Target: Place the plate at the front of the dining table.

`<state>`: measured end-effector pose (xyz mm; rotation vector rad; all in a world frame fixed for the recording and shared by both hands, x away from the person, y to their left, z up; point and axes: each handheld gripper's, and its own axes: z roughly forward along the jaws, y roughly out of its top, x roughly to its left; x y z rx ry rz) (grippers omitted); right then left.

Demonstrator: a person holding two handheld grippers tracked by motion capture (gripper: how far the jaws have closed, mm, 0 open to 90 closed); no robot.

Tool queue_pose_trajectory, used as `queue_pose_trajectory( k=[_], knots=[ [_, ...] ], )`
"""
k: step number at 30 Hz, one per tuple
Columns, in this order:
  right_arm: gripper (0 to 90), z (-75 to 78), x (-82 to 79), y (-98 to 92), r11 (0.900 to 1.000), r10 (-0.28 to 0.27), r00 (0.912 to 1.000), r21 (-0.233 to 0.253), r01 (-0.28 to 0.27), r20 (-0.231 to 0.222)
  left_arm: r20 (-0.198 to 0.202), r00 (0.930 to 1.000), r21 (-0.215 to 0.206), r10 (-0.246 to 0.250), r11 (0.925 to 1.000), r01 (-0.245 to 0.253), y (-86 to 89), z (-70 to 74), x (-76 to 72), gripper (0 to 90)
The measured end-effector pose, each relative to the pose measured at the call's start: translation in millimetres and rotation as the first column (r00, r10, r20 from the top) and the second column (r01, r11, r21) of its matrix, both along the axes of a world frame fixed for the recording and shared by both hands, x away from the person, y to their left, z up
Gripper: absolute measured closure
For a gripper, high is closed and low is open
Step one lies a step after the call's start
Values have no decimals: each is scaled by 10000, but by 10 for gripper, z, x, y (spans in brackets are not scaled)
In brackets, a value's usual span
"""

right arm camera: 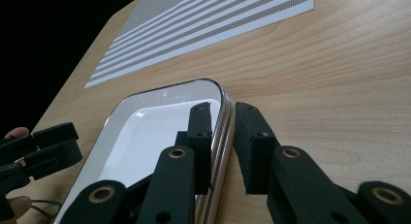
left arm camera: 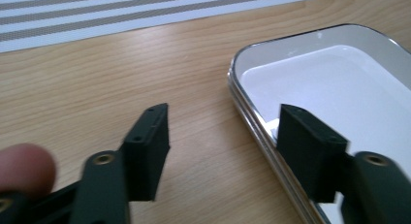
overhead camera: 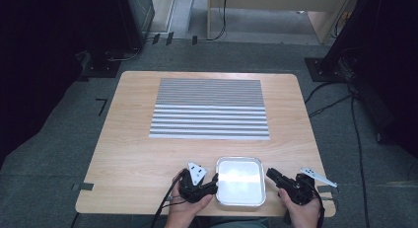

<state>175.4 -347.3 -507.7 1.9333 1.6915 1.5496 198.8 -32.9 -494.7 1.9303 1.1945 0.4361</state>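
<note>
The tray [overhead camera: 240, 181] lies flat on the table [overhead camera: 128, 154], near the front edge and a little right of the middle. It is a shallow metal tray with rounded corners and a white inside, and nothing lies in it.

The right gripper [right arm camera: 224, 118] is at the right rim of the tray. One jaw is inside the tray and the other jaw is outside, with the rim between them. The jaws are close to the rim on both sides, but I cannot tell if they really press it.

The left gripper [left arm camera: 223, 132] is at the left rim. Its jaws are wide apart: one jaw is over the white inside, the other over the bare wood, and the rim passes between them without touch.

Beyond the tray, well apart from it, a striped mat [overhead camera: 209, 109] lies flat on the middle of the table.
</note>
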Motion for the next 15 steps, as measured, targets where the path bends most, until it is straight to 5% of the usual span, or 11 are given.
queue_pose_trajectory(
  k=[5, 6, 10, 13, 15],
  knots=[
    [813, -12, -18, 40, 9999, -92, 9998, -124, 90, -183, -90, 9980, -87, 625, 9980, -626, -16, 49, 20, 478],
    [820, -18, -15, 50, 10000, -69, 9998, -53, 68, -182, -73, 9967, -415, 810, 9958, -813, -13, 79, 8, 483],
    [835, -23, -10, 52, 9998, -7, 9998, 201, 11, -222, -114, 9968, -471, 790, 9957, -794, -37, 64, -25, 510],
    [839, -28, -6, 52, 9994, 8, 9997, 356, 1, -255, -516, 9975, -1589, 492, 9857, -569, -37, 9, -67, 507],
    [840, -35, 1, 45, 9991, 3, 9996, 418, 8, -279, -459, 9974, -1658, 552, 9842, -621, -96, -16, -102, 512]
  ],
)
